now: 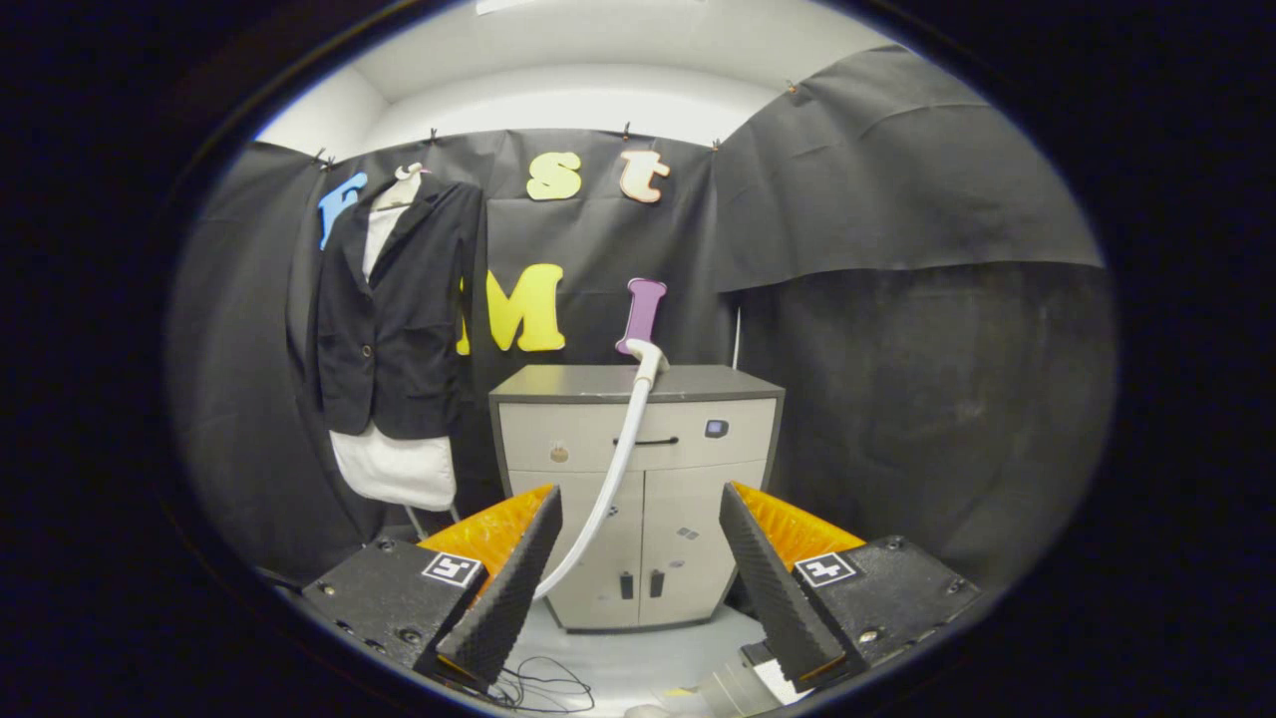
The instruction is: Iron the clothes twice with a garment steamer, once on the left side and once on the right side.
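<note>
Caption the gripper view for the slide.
Open gripper faces the cabinet; steamer head rests on top, black blazer hangs beside.

A staged booth set up as a home laundry corner

Black cloth [897, 329] hangs clipped along the walls under a white ceiling, marking a built set, not a lived-in room. A grey cabinet [638, 479] with a drawer and two doors stands on a pale floor [638, 658]; a dark jacket [399, 309] over a white garment hangs beside it, and a white steamer hose [618, 469] runs down the cabinet's front.
</note>
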### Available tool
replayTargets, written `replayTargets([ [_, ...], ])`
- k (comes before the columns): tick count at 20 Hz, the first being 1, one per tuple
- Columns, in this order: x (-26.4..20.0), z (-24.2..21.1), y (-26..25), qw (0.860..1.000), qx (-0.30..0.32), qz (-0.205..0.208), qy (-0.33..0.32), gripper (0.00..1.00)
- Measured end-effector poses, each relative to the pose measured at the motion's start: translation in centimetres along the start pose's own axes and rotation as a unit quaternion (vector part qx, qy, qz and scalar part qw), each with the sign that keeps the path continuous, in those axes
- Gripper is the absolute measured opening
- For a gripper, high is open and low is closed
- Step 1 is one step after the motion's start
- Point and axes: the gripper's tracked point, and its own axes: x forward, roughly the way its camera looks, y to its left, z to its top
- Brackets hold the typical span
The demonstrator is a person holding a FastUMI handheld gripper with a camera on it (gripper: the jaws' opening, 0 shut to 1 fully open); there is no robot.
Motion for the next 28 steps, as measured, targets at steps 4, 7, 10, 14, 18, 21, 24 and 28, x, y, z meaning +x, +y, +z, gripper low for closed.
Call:
replayTargets([
  [4, 0.2, 0.3, -0.8, 1.0, 0.003, -0.011, 0.004, 0.99],
  [7, 1.0, 1.1, -1.7, 1.0, 0.004, -0.027, 0.008, 0.99],
  [10, 2.6, 2.6, -1.6, 1.0, 0.005, -0.023, 0.007, 0.99],
  [14, 7.4, 5.1, -1.6, 1.0, 0.007, -0.006, 0.012, 0.99],
  [18, 14.6, 8.3, -1.5, 1.0, -0.005, 0.019, 0.013, 0.99],
  [21, 20.5, 10.4, -1.2, 0.999, 0.0, 0.047, 0.021, 0.99],
  [24, 26.8, 11.6, -1.3, 0.997, -0.001, 0.066, 0.038, 0.99],
  [28, 35.3, 11.8, -1.3, 0.993, 0.018, 0.084, 0.075, 0.99],
])
